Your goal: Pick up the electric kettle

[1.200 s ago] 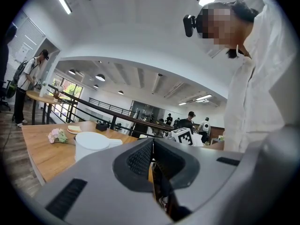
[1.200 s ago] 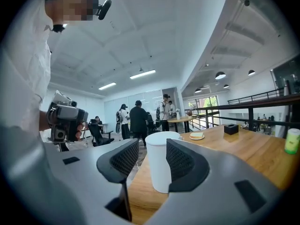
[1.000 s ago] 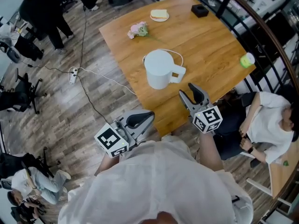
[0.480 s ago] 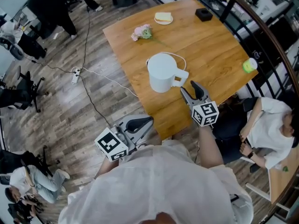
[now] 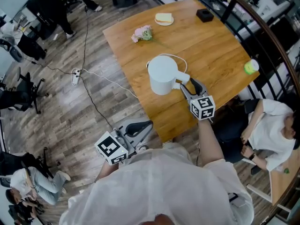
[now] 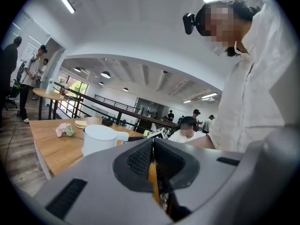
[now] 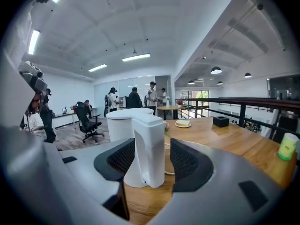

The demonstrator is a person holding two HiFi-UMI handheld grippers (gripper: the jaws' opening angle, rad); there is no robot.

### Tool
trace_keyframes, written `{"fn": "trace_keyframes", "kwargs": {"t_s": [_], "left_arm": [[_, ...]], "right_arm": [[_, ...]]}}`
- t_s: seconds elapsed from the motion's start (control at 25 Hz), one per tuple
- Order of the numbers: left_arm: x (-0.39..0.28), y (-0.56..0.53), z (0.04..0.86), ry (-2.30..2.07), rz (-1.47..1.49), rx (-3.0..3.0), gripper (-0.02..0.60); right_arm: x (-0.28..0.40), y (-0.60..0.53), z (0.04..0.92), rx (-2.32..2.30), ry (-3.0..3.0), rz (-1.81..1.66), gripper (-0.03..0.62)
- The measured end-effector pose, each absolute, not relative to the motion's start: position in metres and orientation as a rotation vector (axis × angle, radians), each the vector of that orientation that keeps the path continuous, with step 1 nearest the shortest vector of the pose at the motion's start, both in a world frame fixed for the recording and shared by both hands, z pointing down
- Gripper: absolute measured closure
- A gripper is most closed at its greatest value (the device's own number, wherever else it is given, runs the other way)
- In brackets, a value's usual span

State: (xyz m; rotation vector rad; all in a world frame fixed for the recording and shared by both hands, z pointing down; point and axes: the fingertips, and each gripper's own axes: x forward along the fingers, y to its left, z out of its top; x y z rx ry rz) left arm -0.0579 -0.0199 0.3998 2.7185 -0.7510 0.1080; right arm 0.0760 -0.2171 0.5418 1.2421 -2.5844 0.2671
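Observation:
The white electric kettle (image 5: 162,74) stands upright on the wooden table (image 5: 215,46), its handle (image 5: 183,78) pointing toward the near edge. My right gripper (image 5: 187,84) is open at the handle. In the right gripper view the handle (image 7: 150,144) stands between the two black pads (image 7: 123,157), with thin gaps on both sides; the right gripper (image 7: 152,150) does not press on it. My left gripper (image 5: 148,124) hangs shut off the table's near-left edge, holding nothing. In the left gripper view its jaws (image 6: 153,143) are together and the kettle (image 6: 99,139) stands beyond them.
Pink flowers (image 5: 142,32), a plate of bread (image 5: 163,18) and a black box (image 5: 204,15) lie at the table's far end. A green cup (image 5: 250,67) stands at the right edge by a dark railing. A person (image 5: 272,125) sits at right. A cable (image 5: 101,78) crosses the floor.
My right gripper has moved forward and down to the kettle, and its jaws now stand on either side of the handle. The left gripper has stayed where it was.

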Motion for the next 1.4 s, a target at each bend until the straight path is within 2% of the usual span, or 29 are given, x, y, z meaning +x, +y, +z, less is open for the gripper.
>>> {"fn": "trace_keyframes", "kwargs": {"t_s": [1.16, 1.4], "left_arm": [[-0.063, -0.018, 0.414, -0.781, 0.169, 2.674, 0.572], [-0.060, -0.021, 0.418, -0.771, 0.169, 2.668, 0.572]], "right_arm": [[0.069, -0.262, 0.558, 1.521, -2.505, 0.168, 0.384], [0.068, -0.262, 0.555, 1.590, -2.456, 0.088, 0.418]]}}
